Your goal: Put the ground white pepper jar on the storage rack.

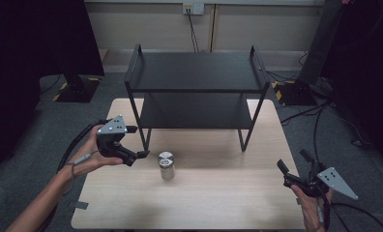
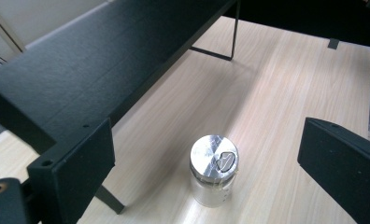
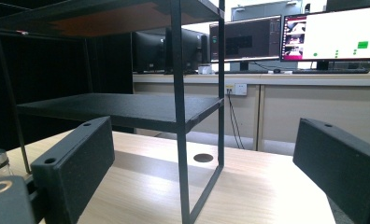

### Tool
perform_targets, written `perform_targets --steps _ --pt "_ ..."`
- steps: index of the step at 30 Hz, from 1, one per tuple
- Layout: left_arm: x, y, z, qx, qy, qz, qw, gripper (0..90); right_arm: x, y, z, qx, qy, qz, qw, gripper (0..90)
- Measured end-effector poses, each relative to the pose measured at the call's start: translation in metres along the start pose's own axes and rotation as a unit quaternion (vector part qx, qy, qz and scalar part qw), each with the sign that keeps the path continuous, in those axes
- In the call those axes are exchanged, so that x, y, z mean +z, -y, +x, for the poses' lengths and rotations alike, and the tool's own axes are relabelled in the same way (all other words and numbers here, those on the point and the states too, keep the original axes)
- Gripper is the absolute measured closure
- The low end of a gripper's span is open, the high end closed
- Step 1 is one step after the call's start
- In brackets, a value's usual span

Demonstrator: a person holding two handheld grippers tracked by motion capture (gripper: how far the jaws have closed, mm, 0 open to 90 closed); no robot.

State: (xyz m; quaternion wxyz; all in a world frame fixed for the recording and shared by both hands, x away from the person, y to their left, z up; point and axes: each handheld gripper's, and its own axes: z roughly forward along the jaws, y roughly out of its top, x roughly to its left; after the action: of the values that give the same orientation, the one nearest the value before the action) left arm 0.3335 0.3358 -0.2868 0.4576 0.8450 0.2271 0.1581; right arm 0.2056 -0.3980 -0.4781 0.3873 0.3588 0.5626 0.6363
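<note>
Right, here's the jar [image 1: 166, 165], a small glass one with a shiny metal lid, standing upright on the wooden table [image 1: 213, 203] just in front of the black two-tier shelf [image 1: 195, 72], down by the shelf's front-left leg. From the table's middle it sits at about ten o'clock.

The left gripper [image 1: 139, 155] hovers just beside it, at the jar's nine o'clock, jaws spread wide. In the left gripper view the jar [image 2: 213, 177] sits between the two black jaws, nearer the left one, nothing touching yet. The right gripper [image 1: 292, 171] waits well apart, at the jar's three to four o'clock near the table's right edge, jaws also spread wide and empty.

How will it handle? I'd judge it rigid and fairly light, apparently empty, though I can't be sure. Smooth glass and polished metal both look slippery, and glass won't forgive a drop. The best hold looks like the straight glass body just under the lid, jaws square on opposite sides, so the lid's rim acts as a stop.

What's in the way? The shelf leg [image 2: 109, 199] and the lower tier [image 2: 80, 79] stand close at the jar's eleven to twelve o'clock, so a sideways approach looks cleaner. In the right gripper view, monitors [image 3: 332, 37] stand on a counter beyond, far off and no concern.
</note>
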Motion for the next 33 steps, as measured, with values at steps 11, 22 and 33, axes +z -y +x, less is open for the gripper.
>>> perform_targets --steps 11,22,33 --pt "0.043 0.010 0.005 0.004 0.013 0.021 0.9997 4.1 0.000 0.000 0.000 -0.003 0.000 -0.002 1.0000 4.8" --pt "0.081 0.030 0.007 -0.001 0.028 0.033 0.9991 6.1 -0.001 0.000 0.000 -0.003 0.001 0.000 1.0000 5.1" --pt "0.104 0.045 0.009 -0.016 0.041 0.030 0.9986 7.3 0.000 0.000 -0.001 -0.004 -0.001 0.004 1.0000 5.8"
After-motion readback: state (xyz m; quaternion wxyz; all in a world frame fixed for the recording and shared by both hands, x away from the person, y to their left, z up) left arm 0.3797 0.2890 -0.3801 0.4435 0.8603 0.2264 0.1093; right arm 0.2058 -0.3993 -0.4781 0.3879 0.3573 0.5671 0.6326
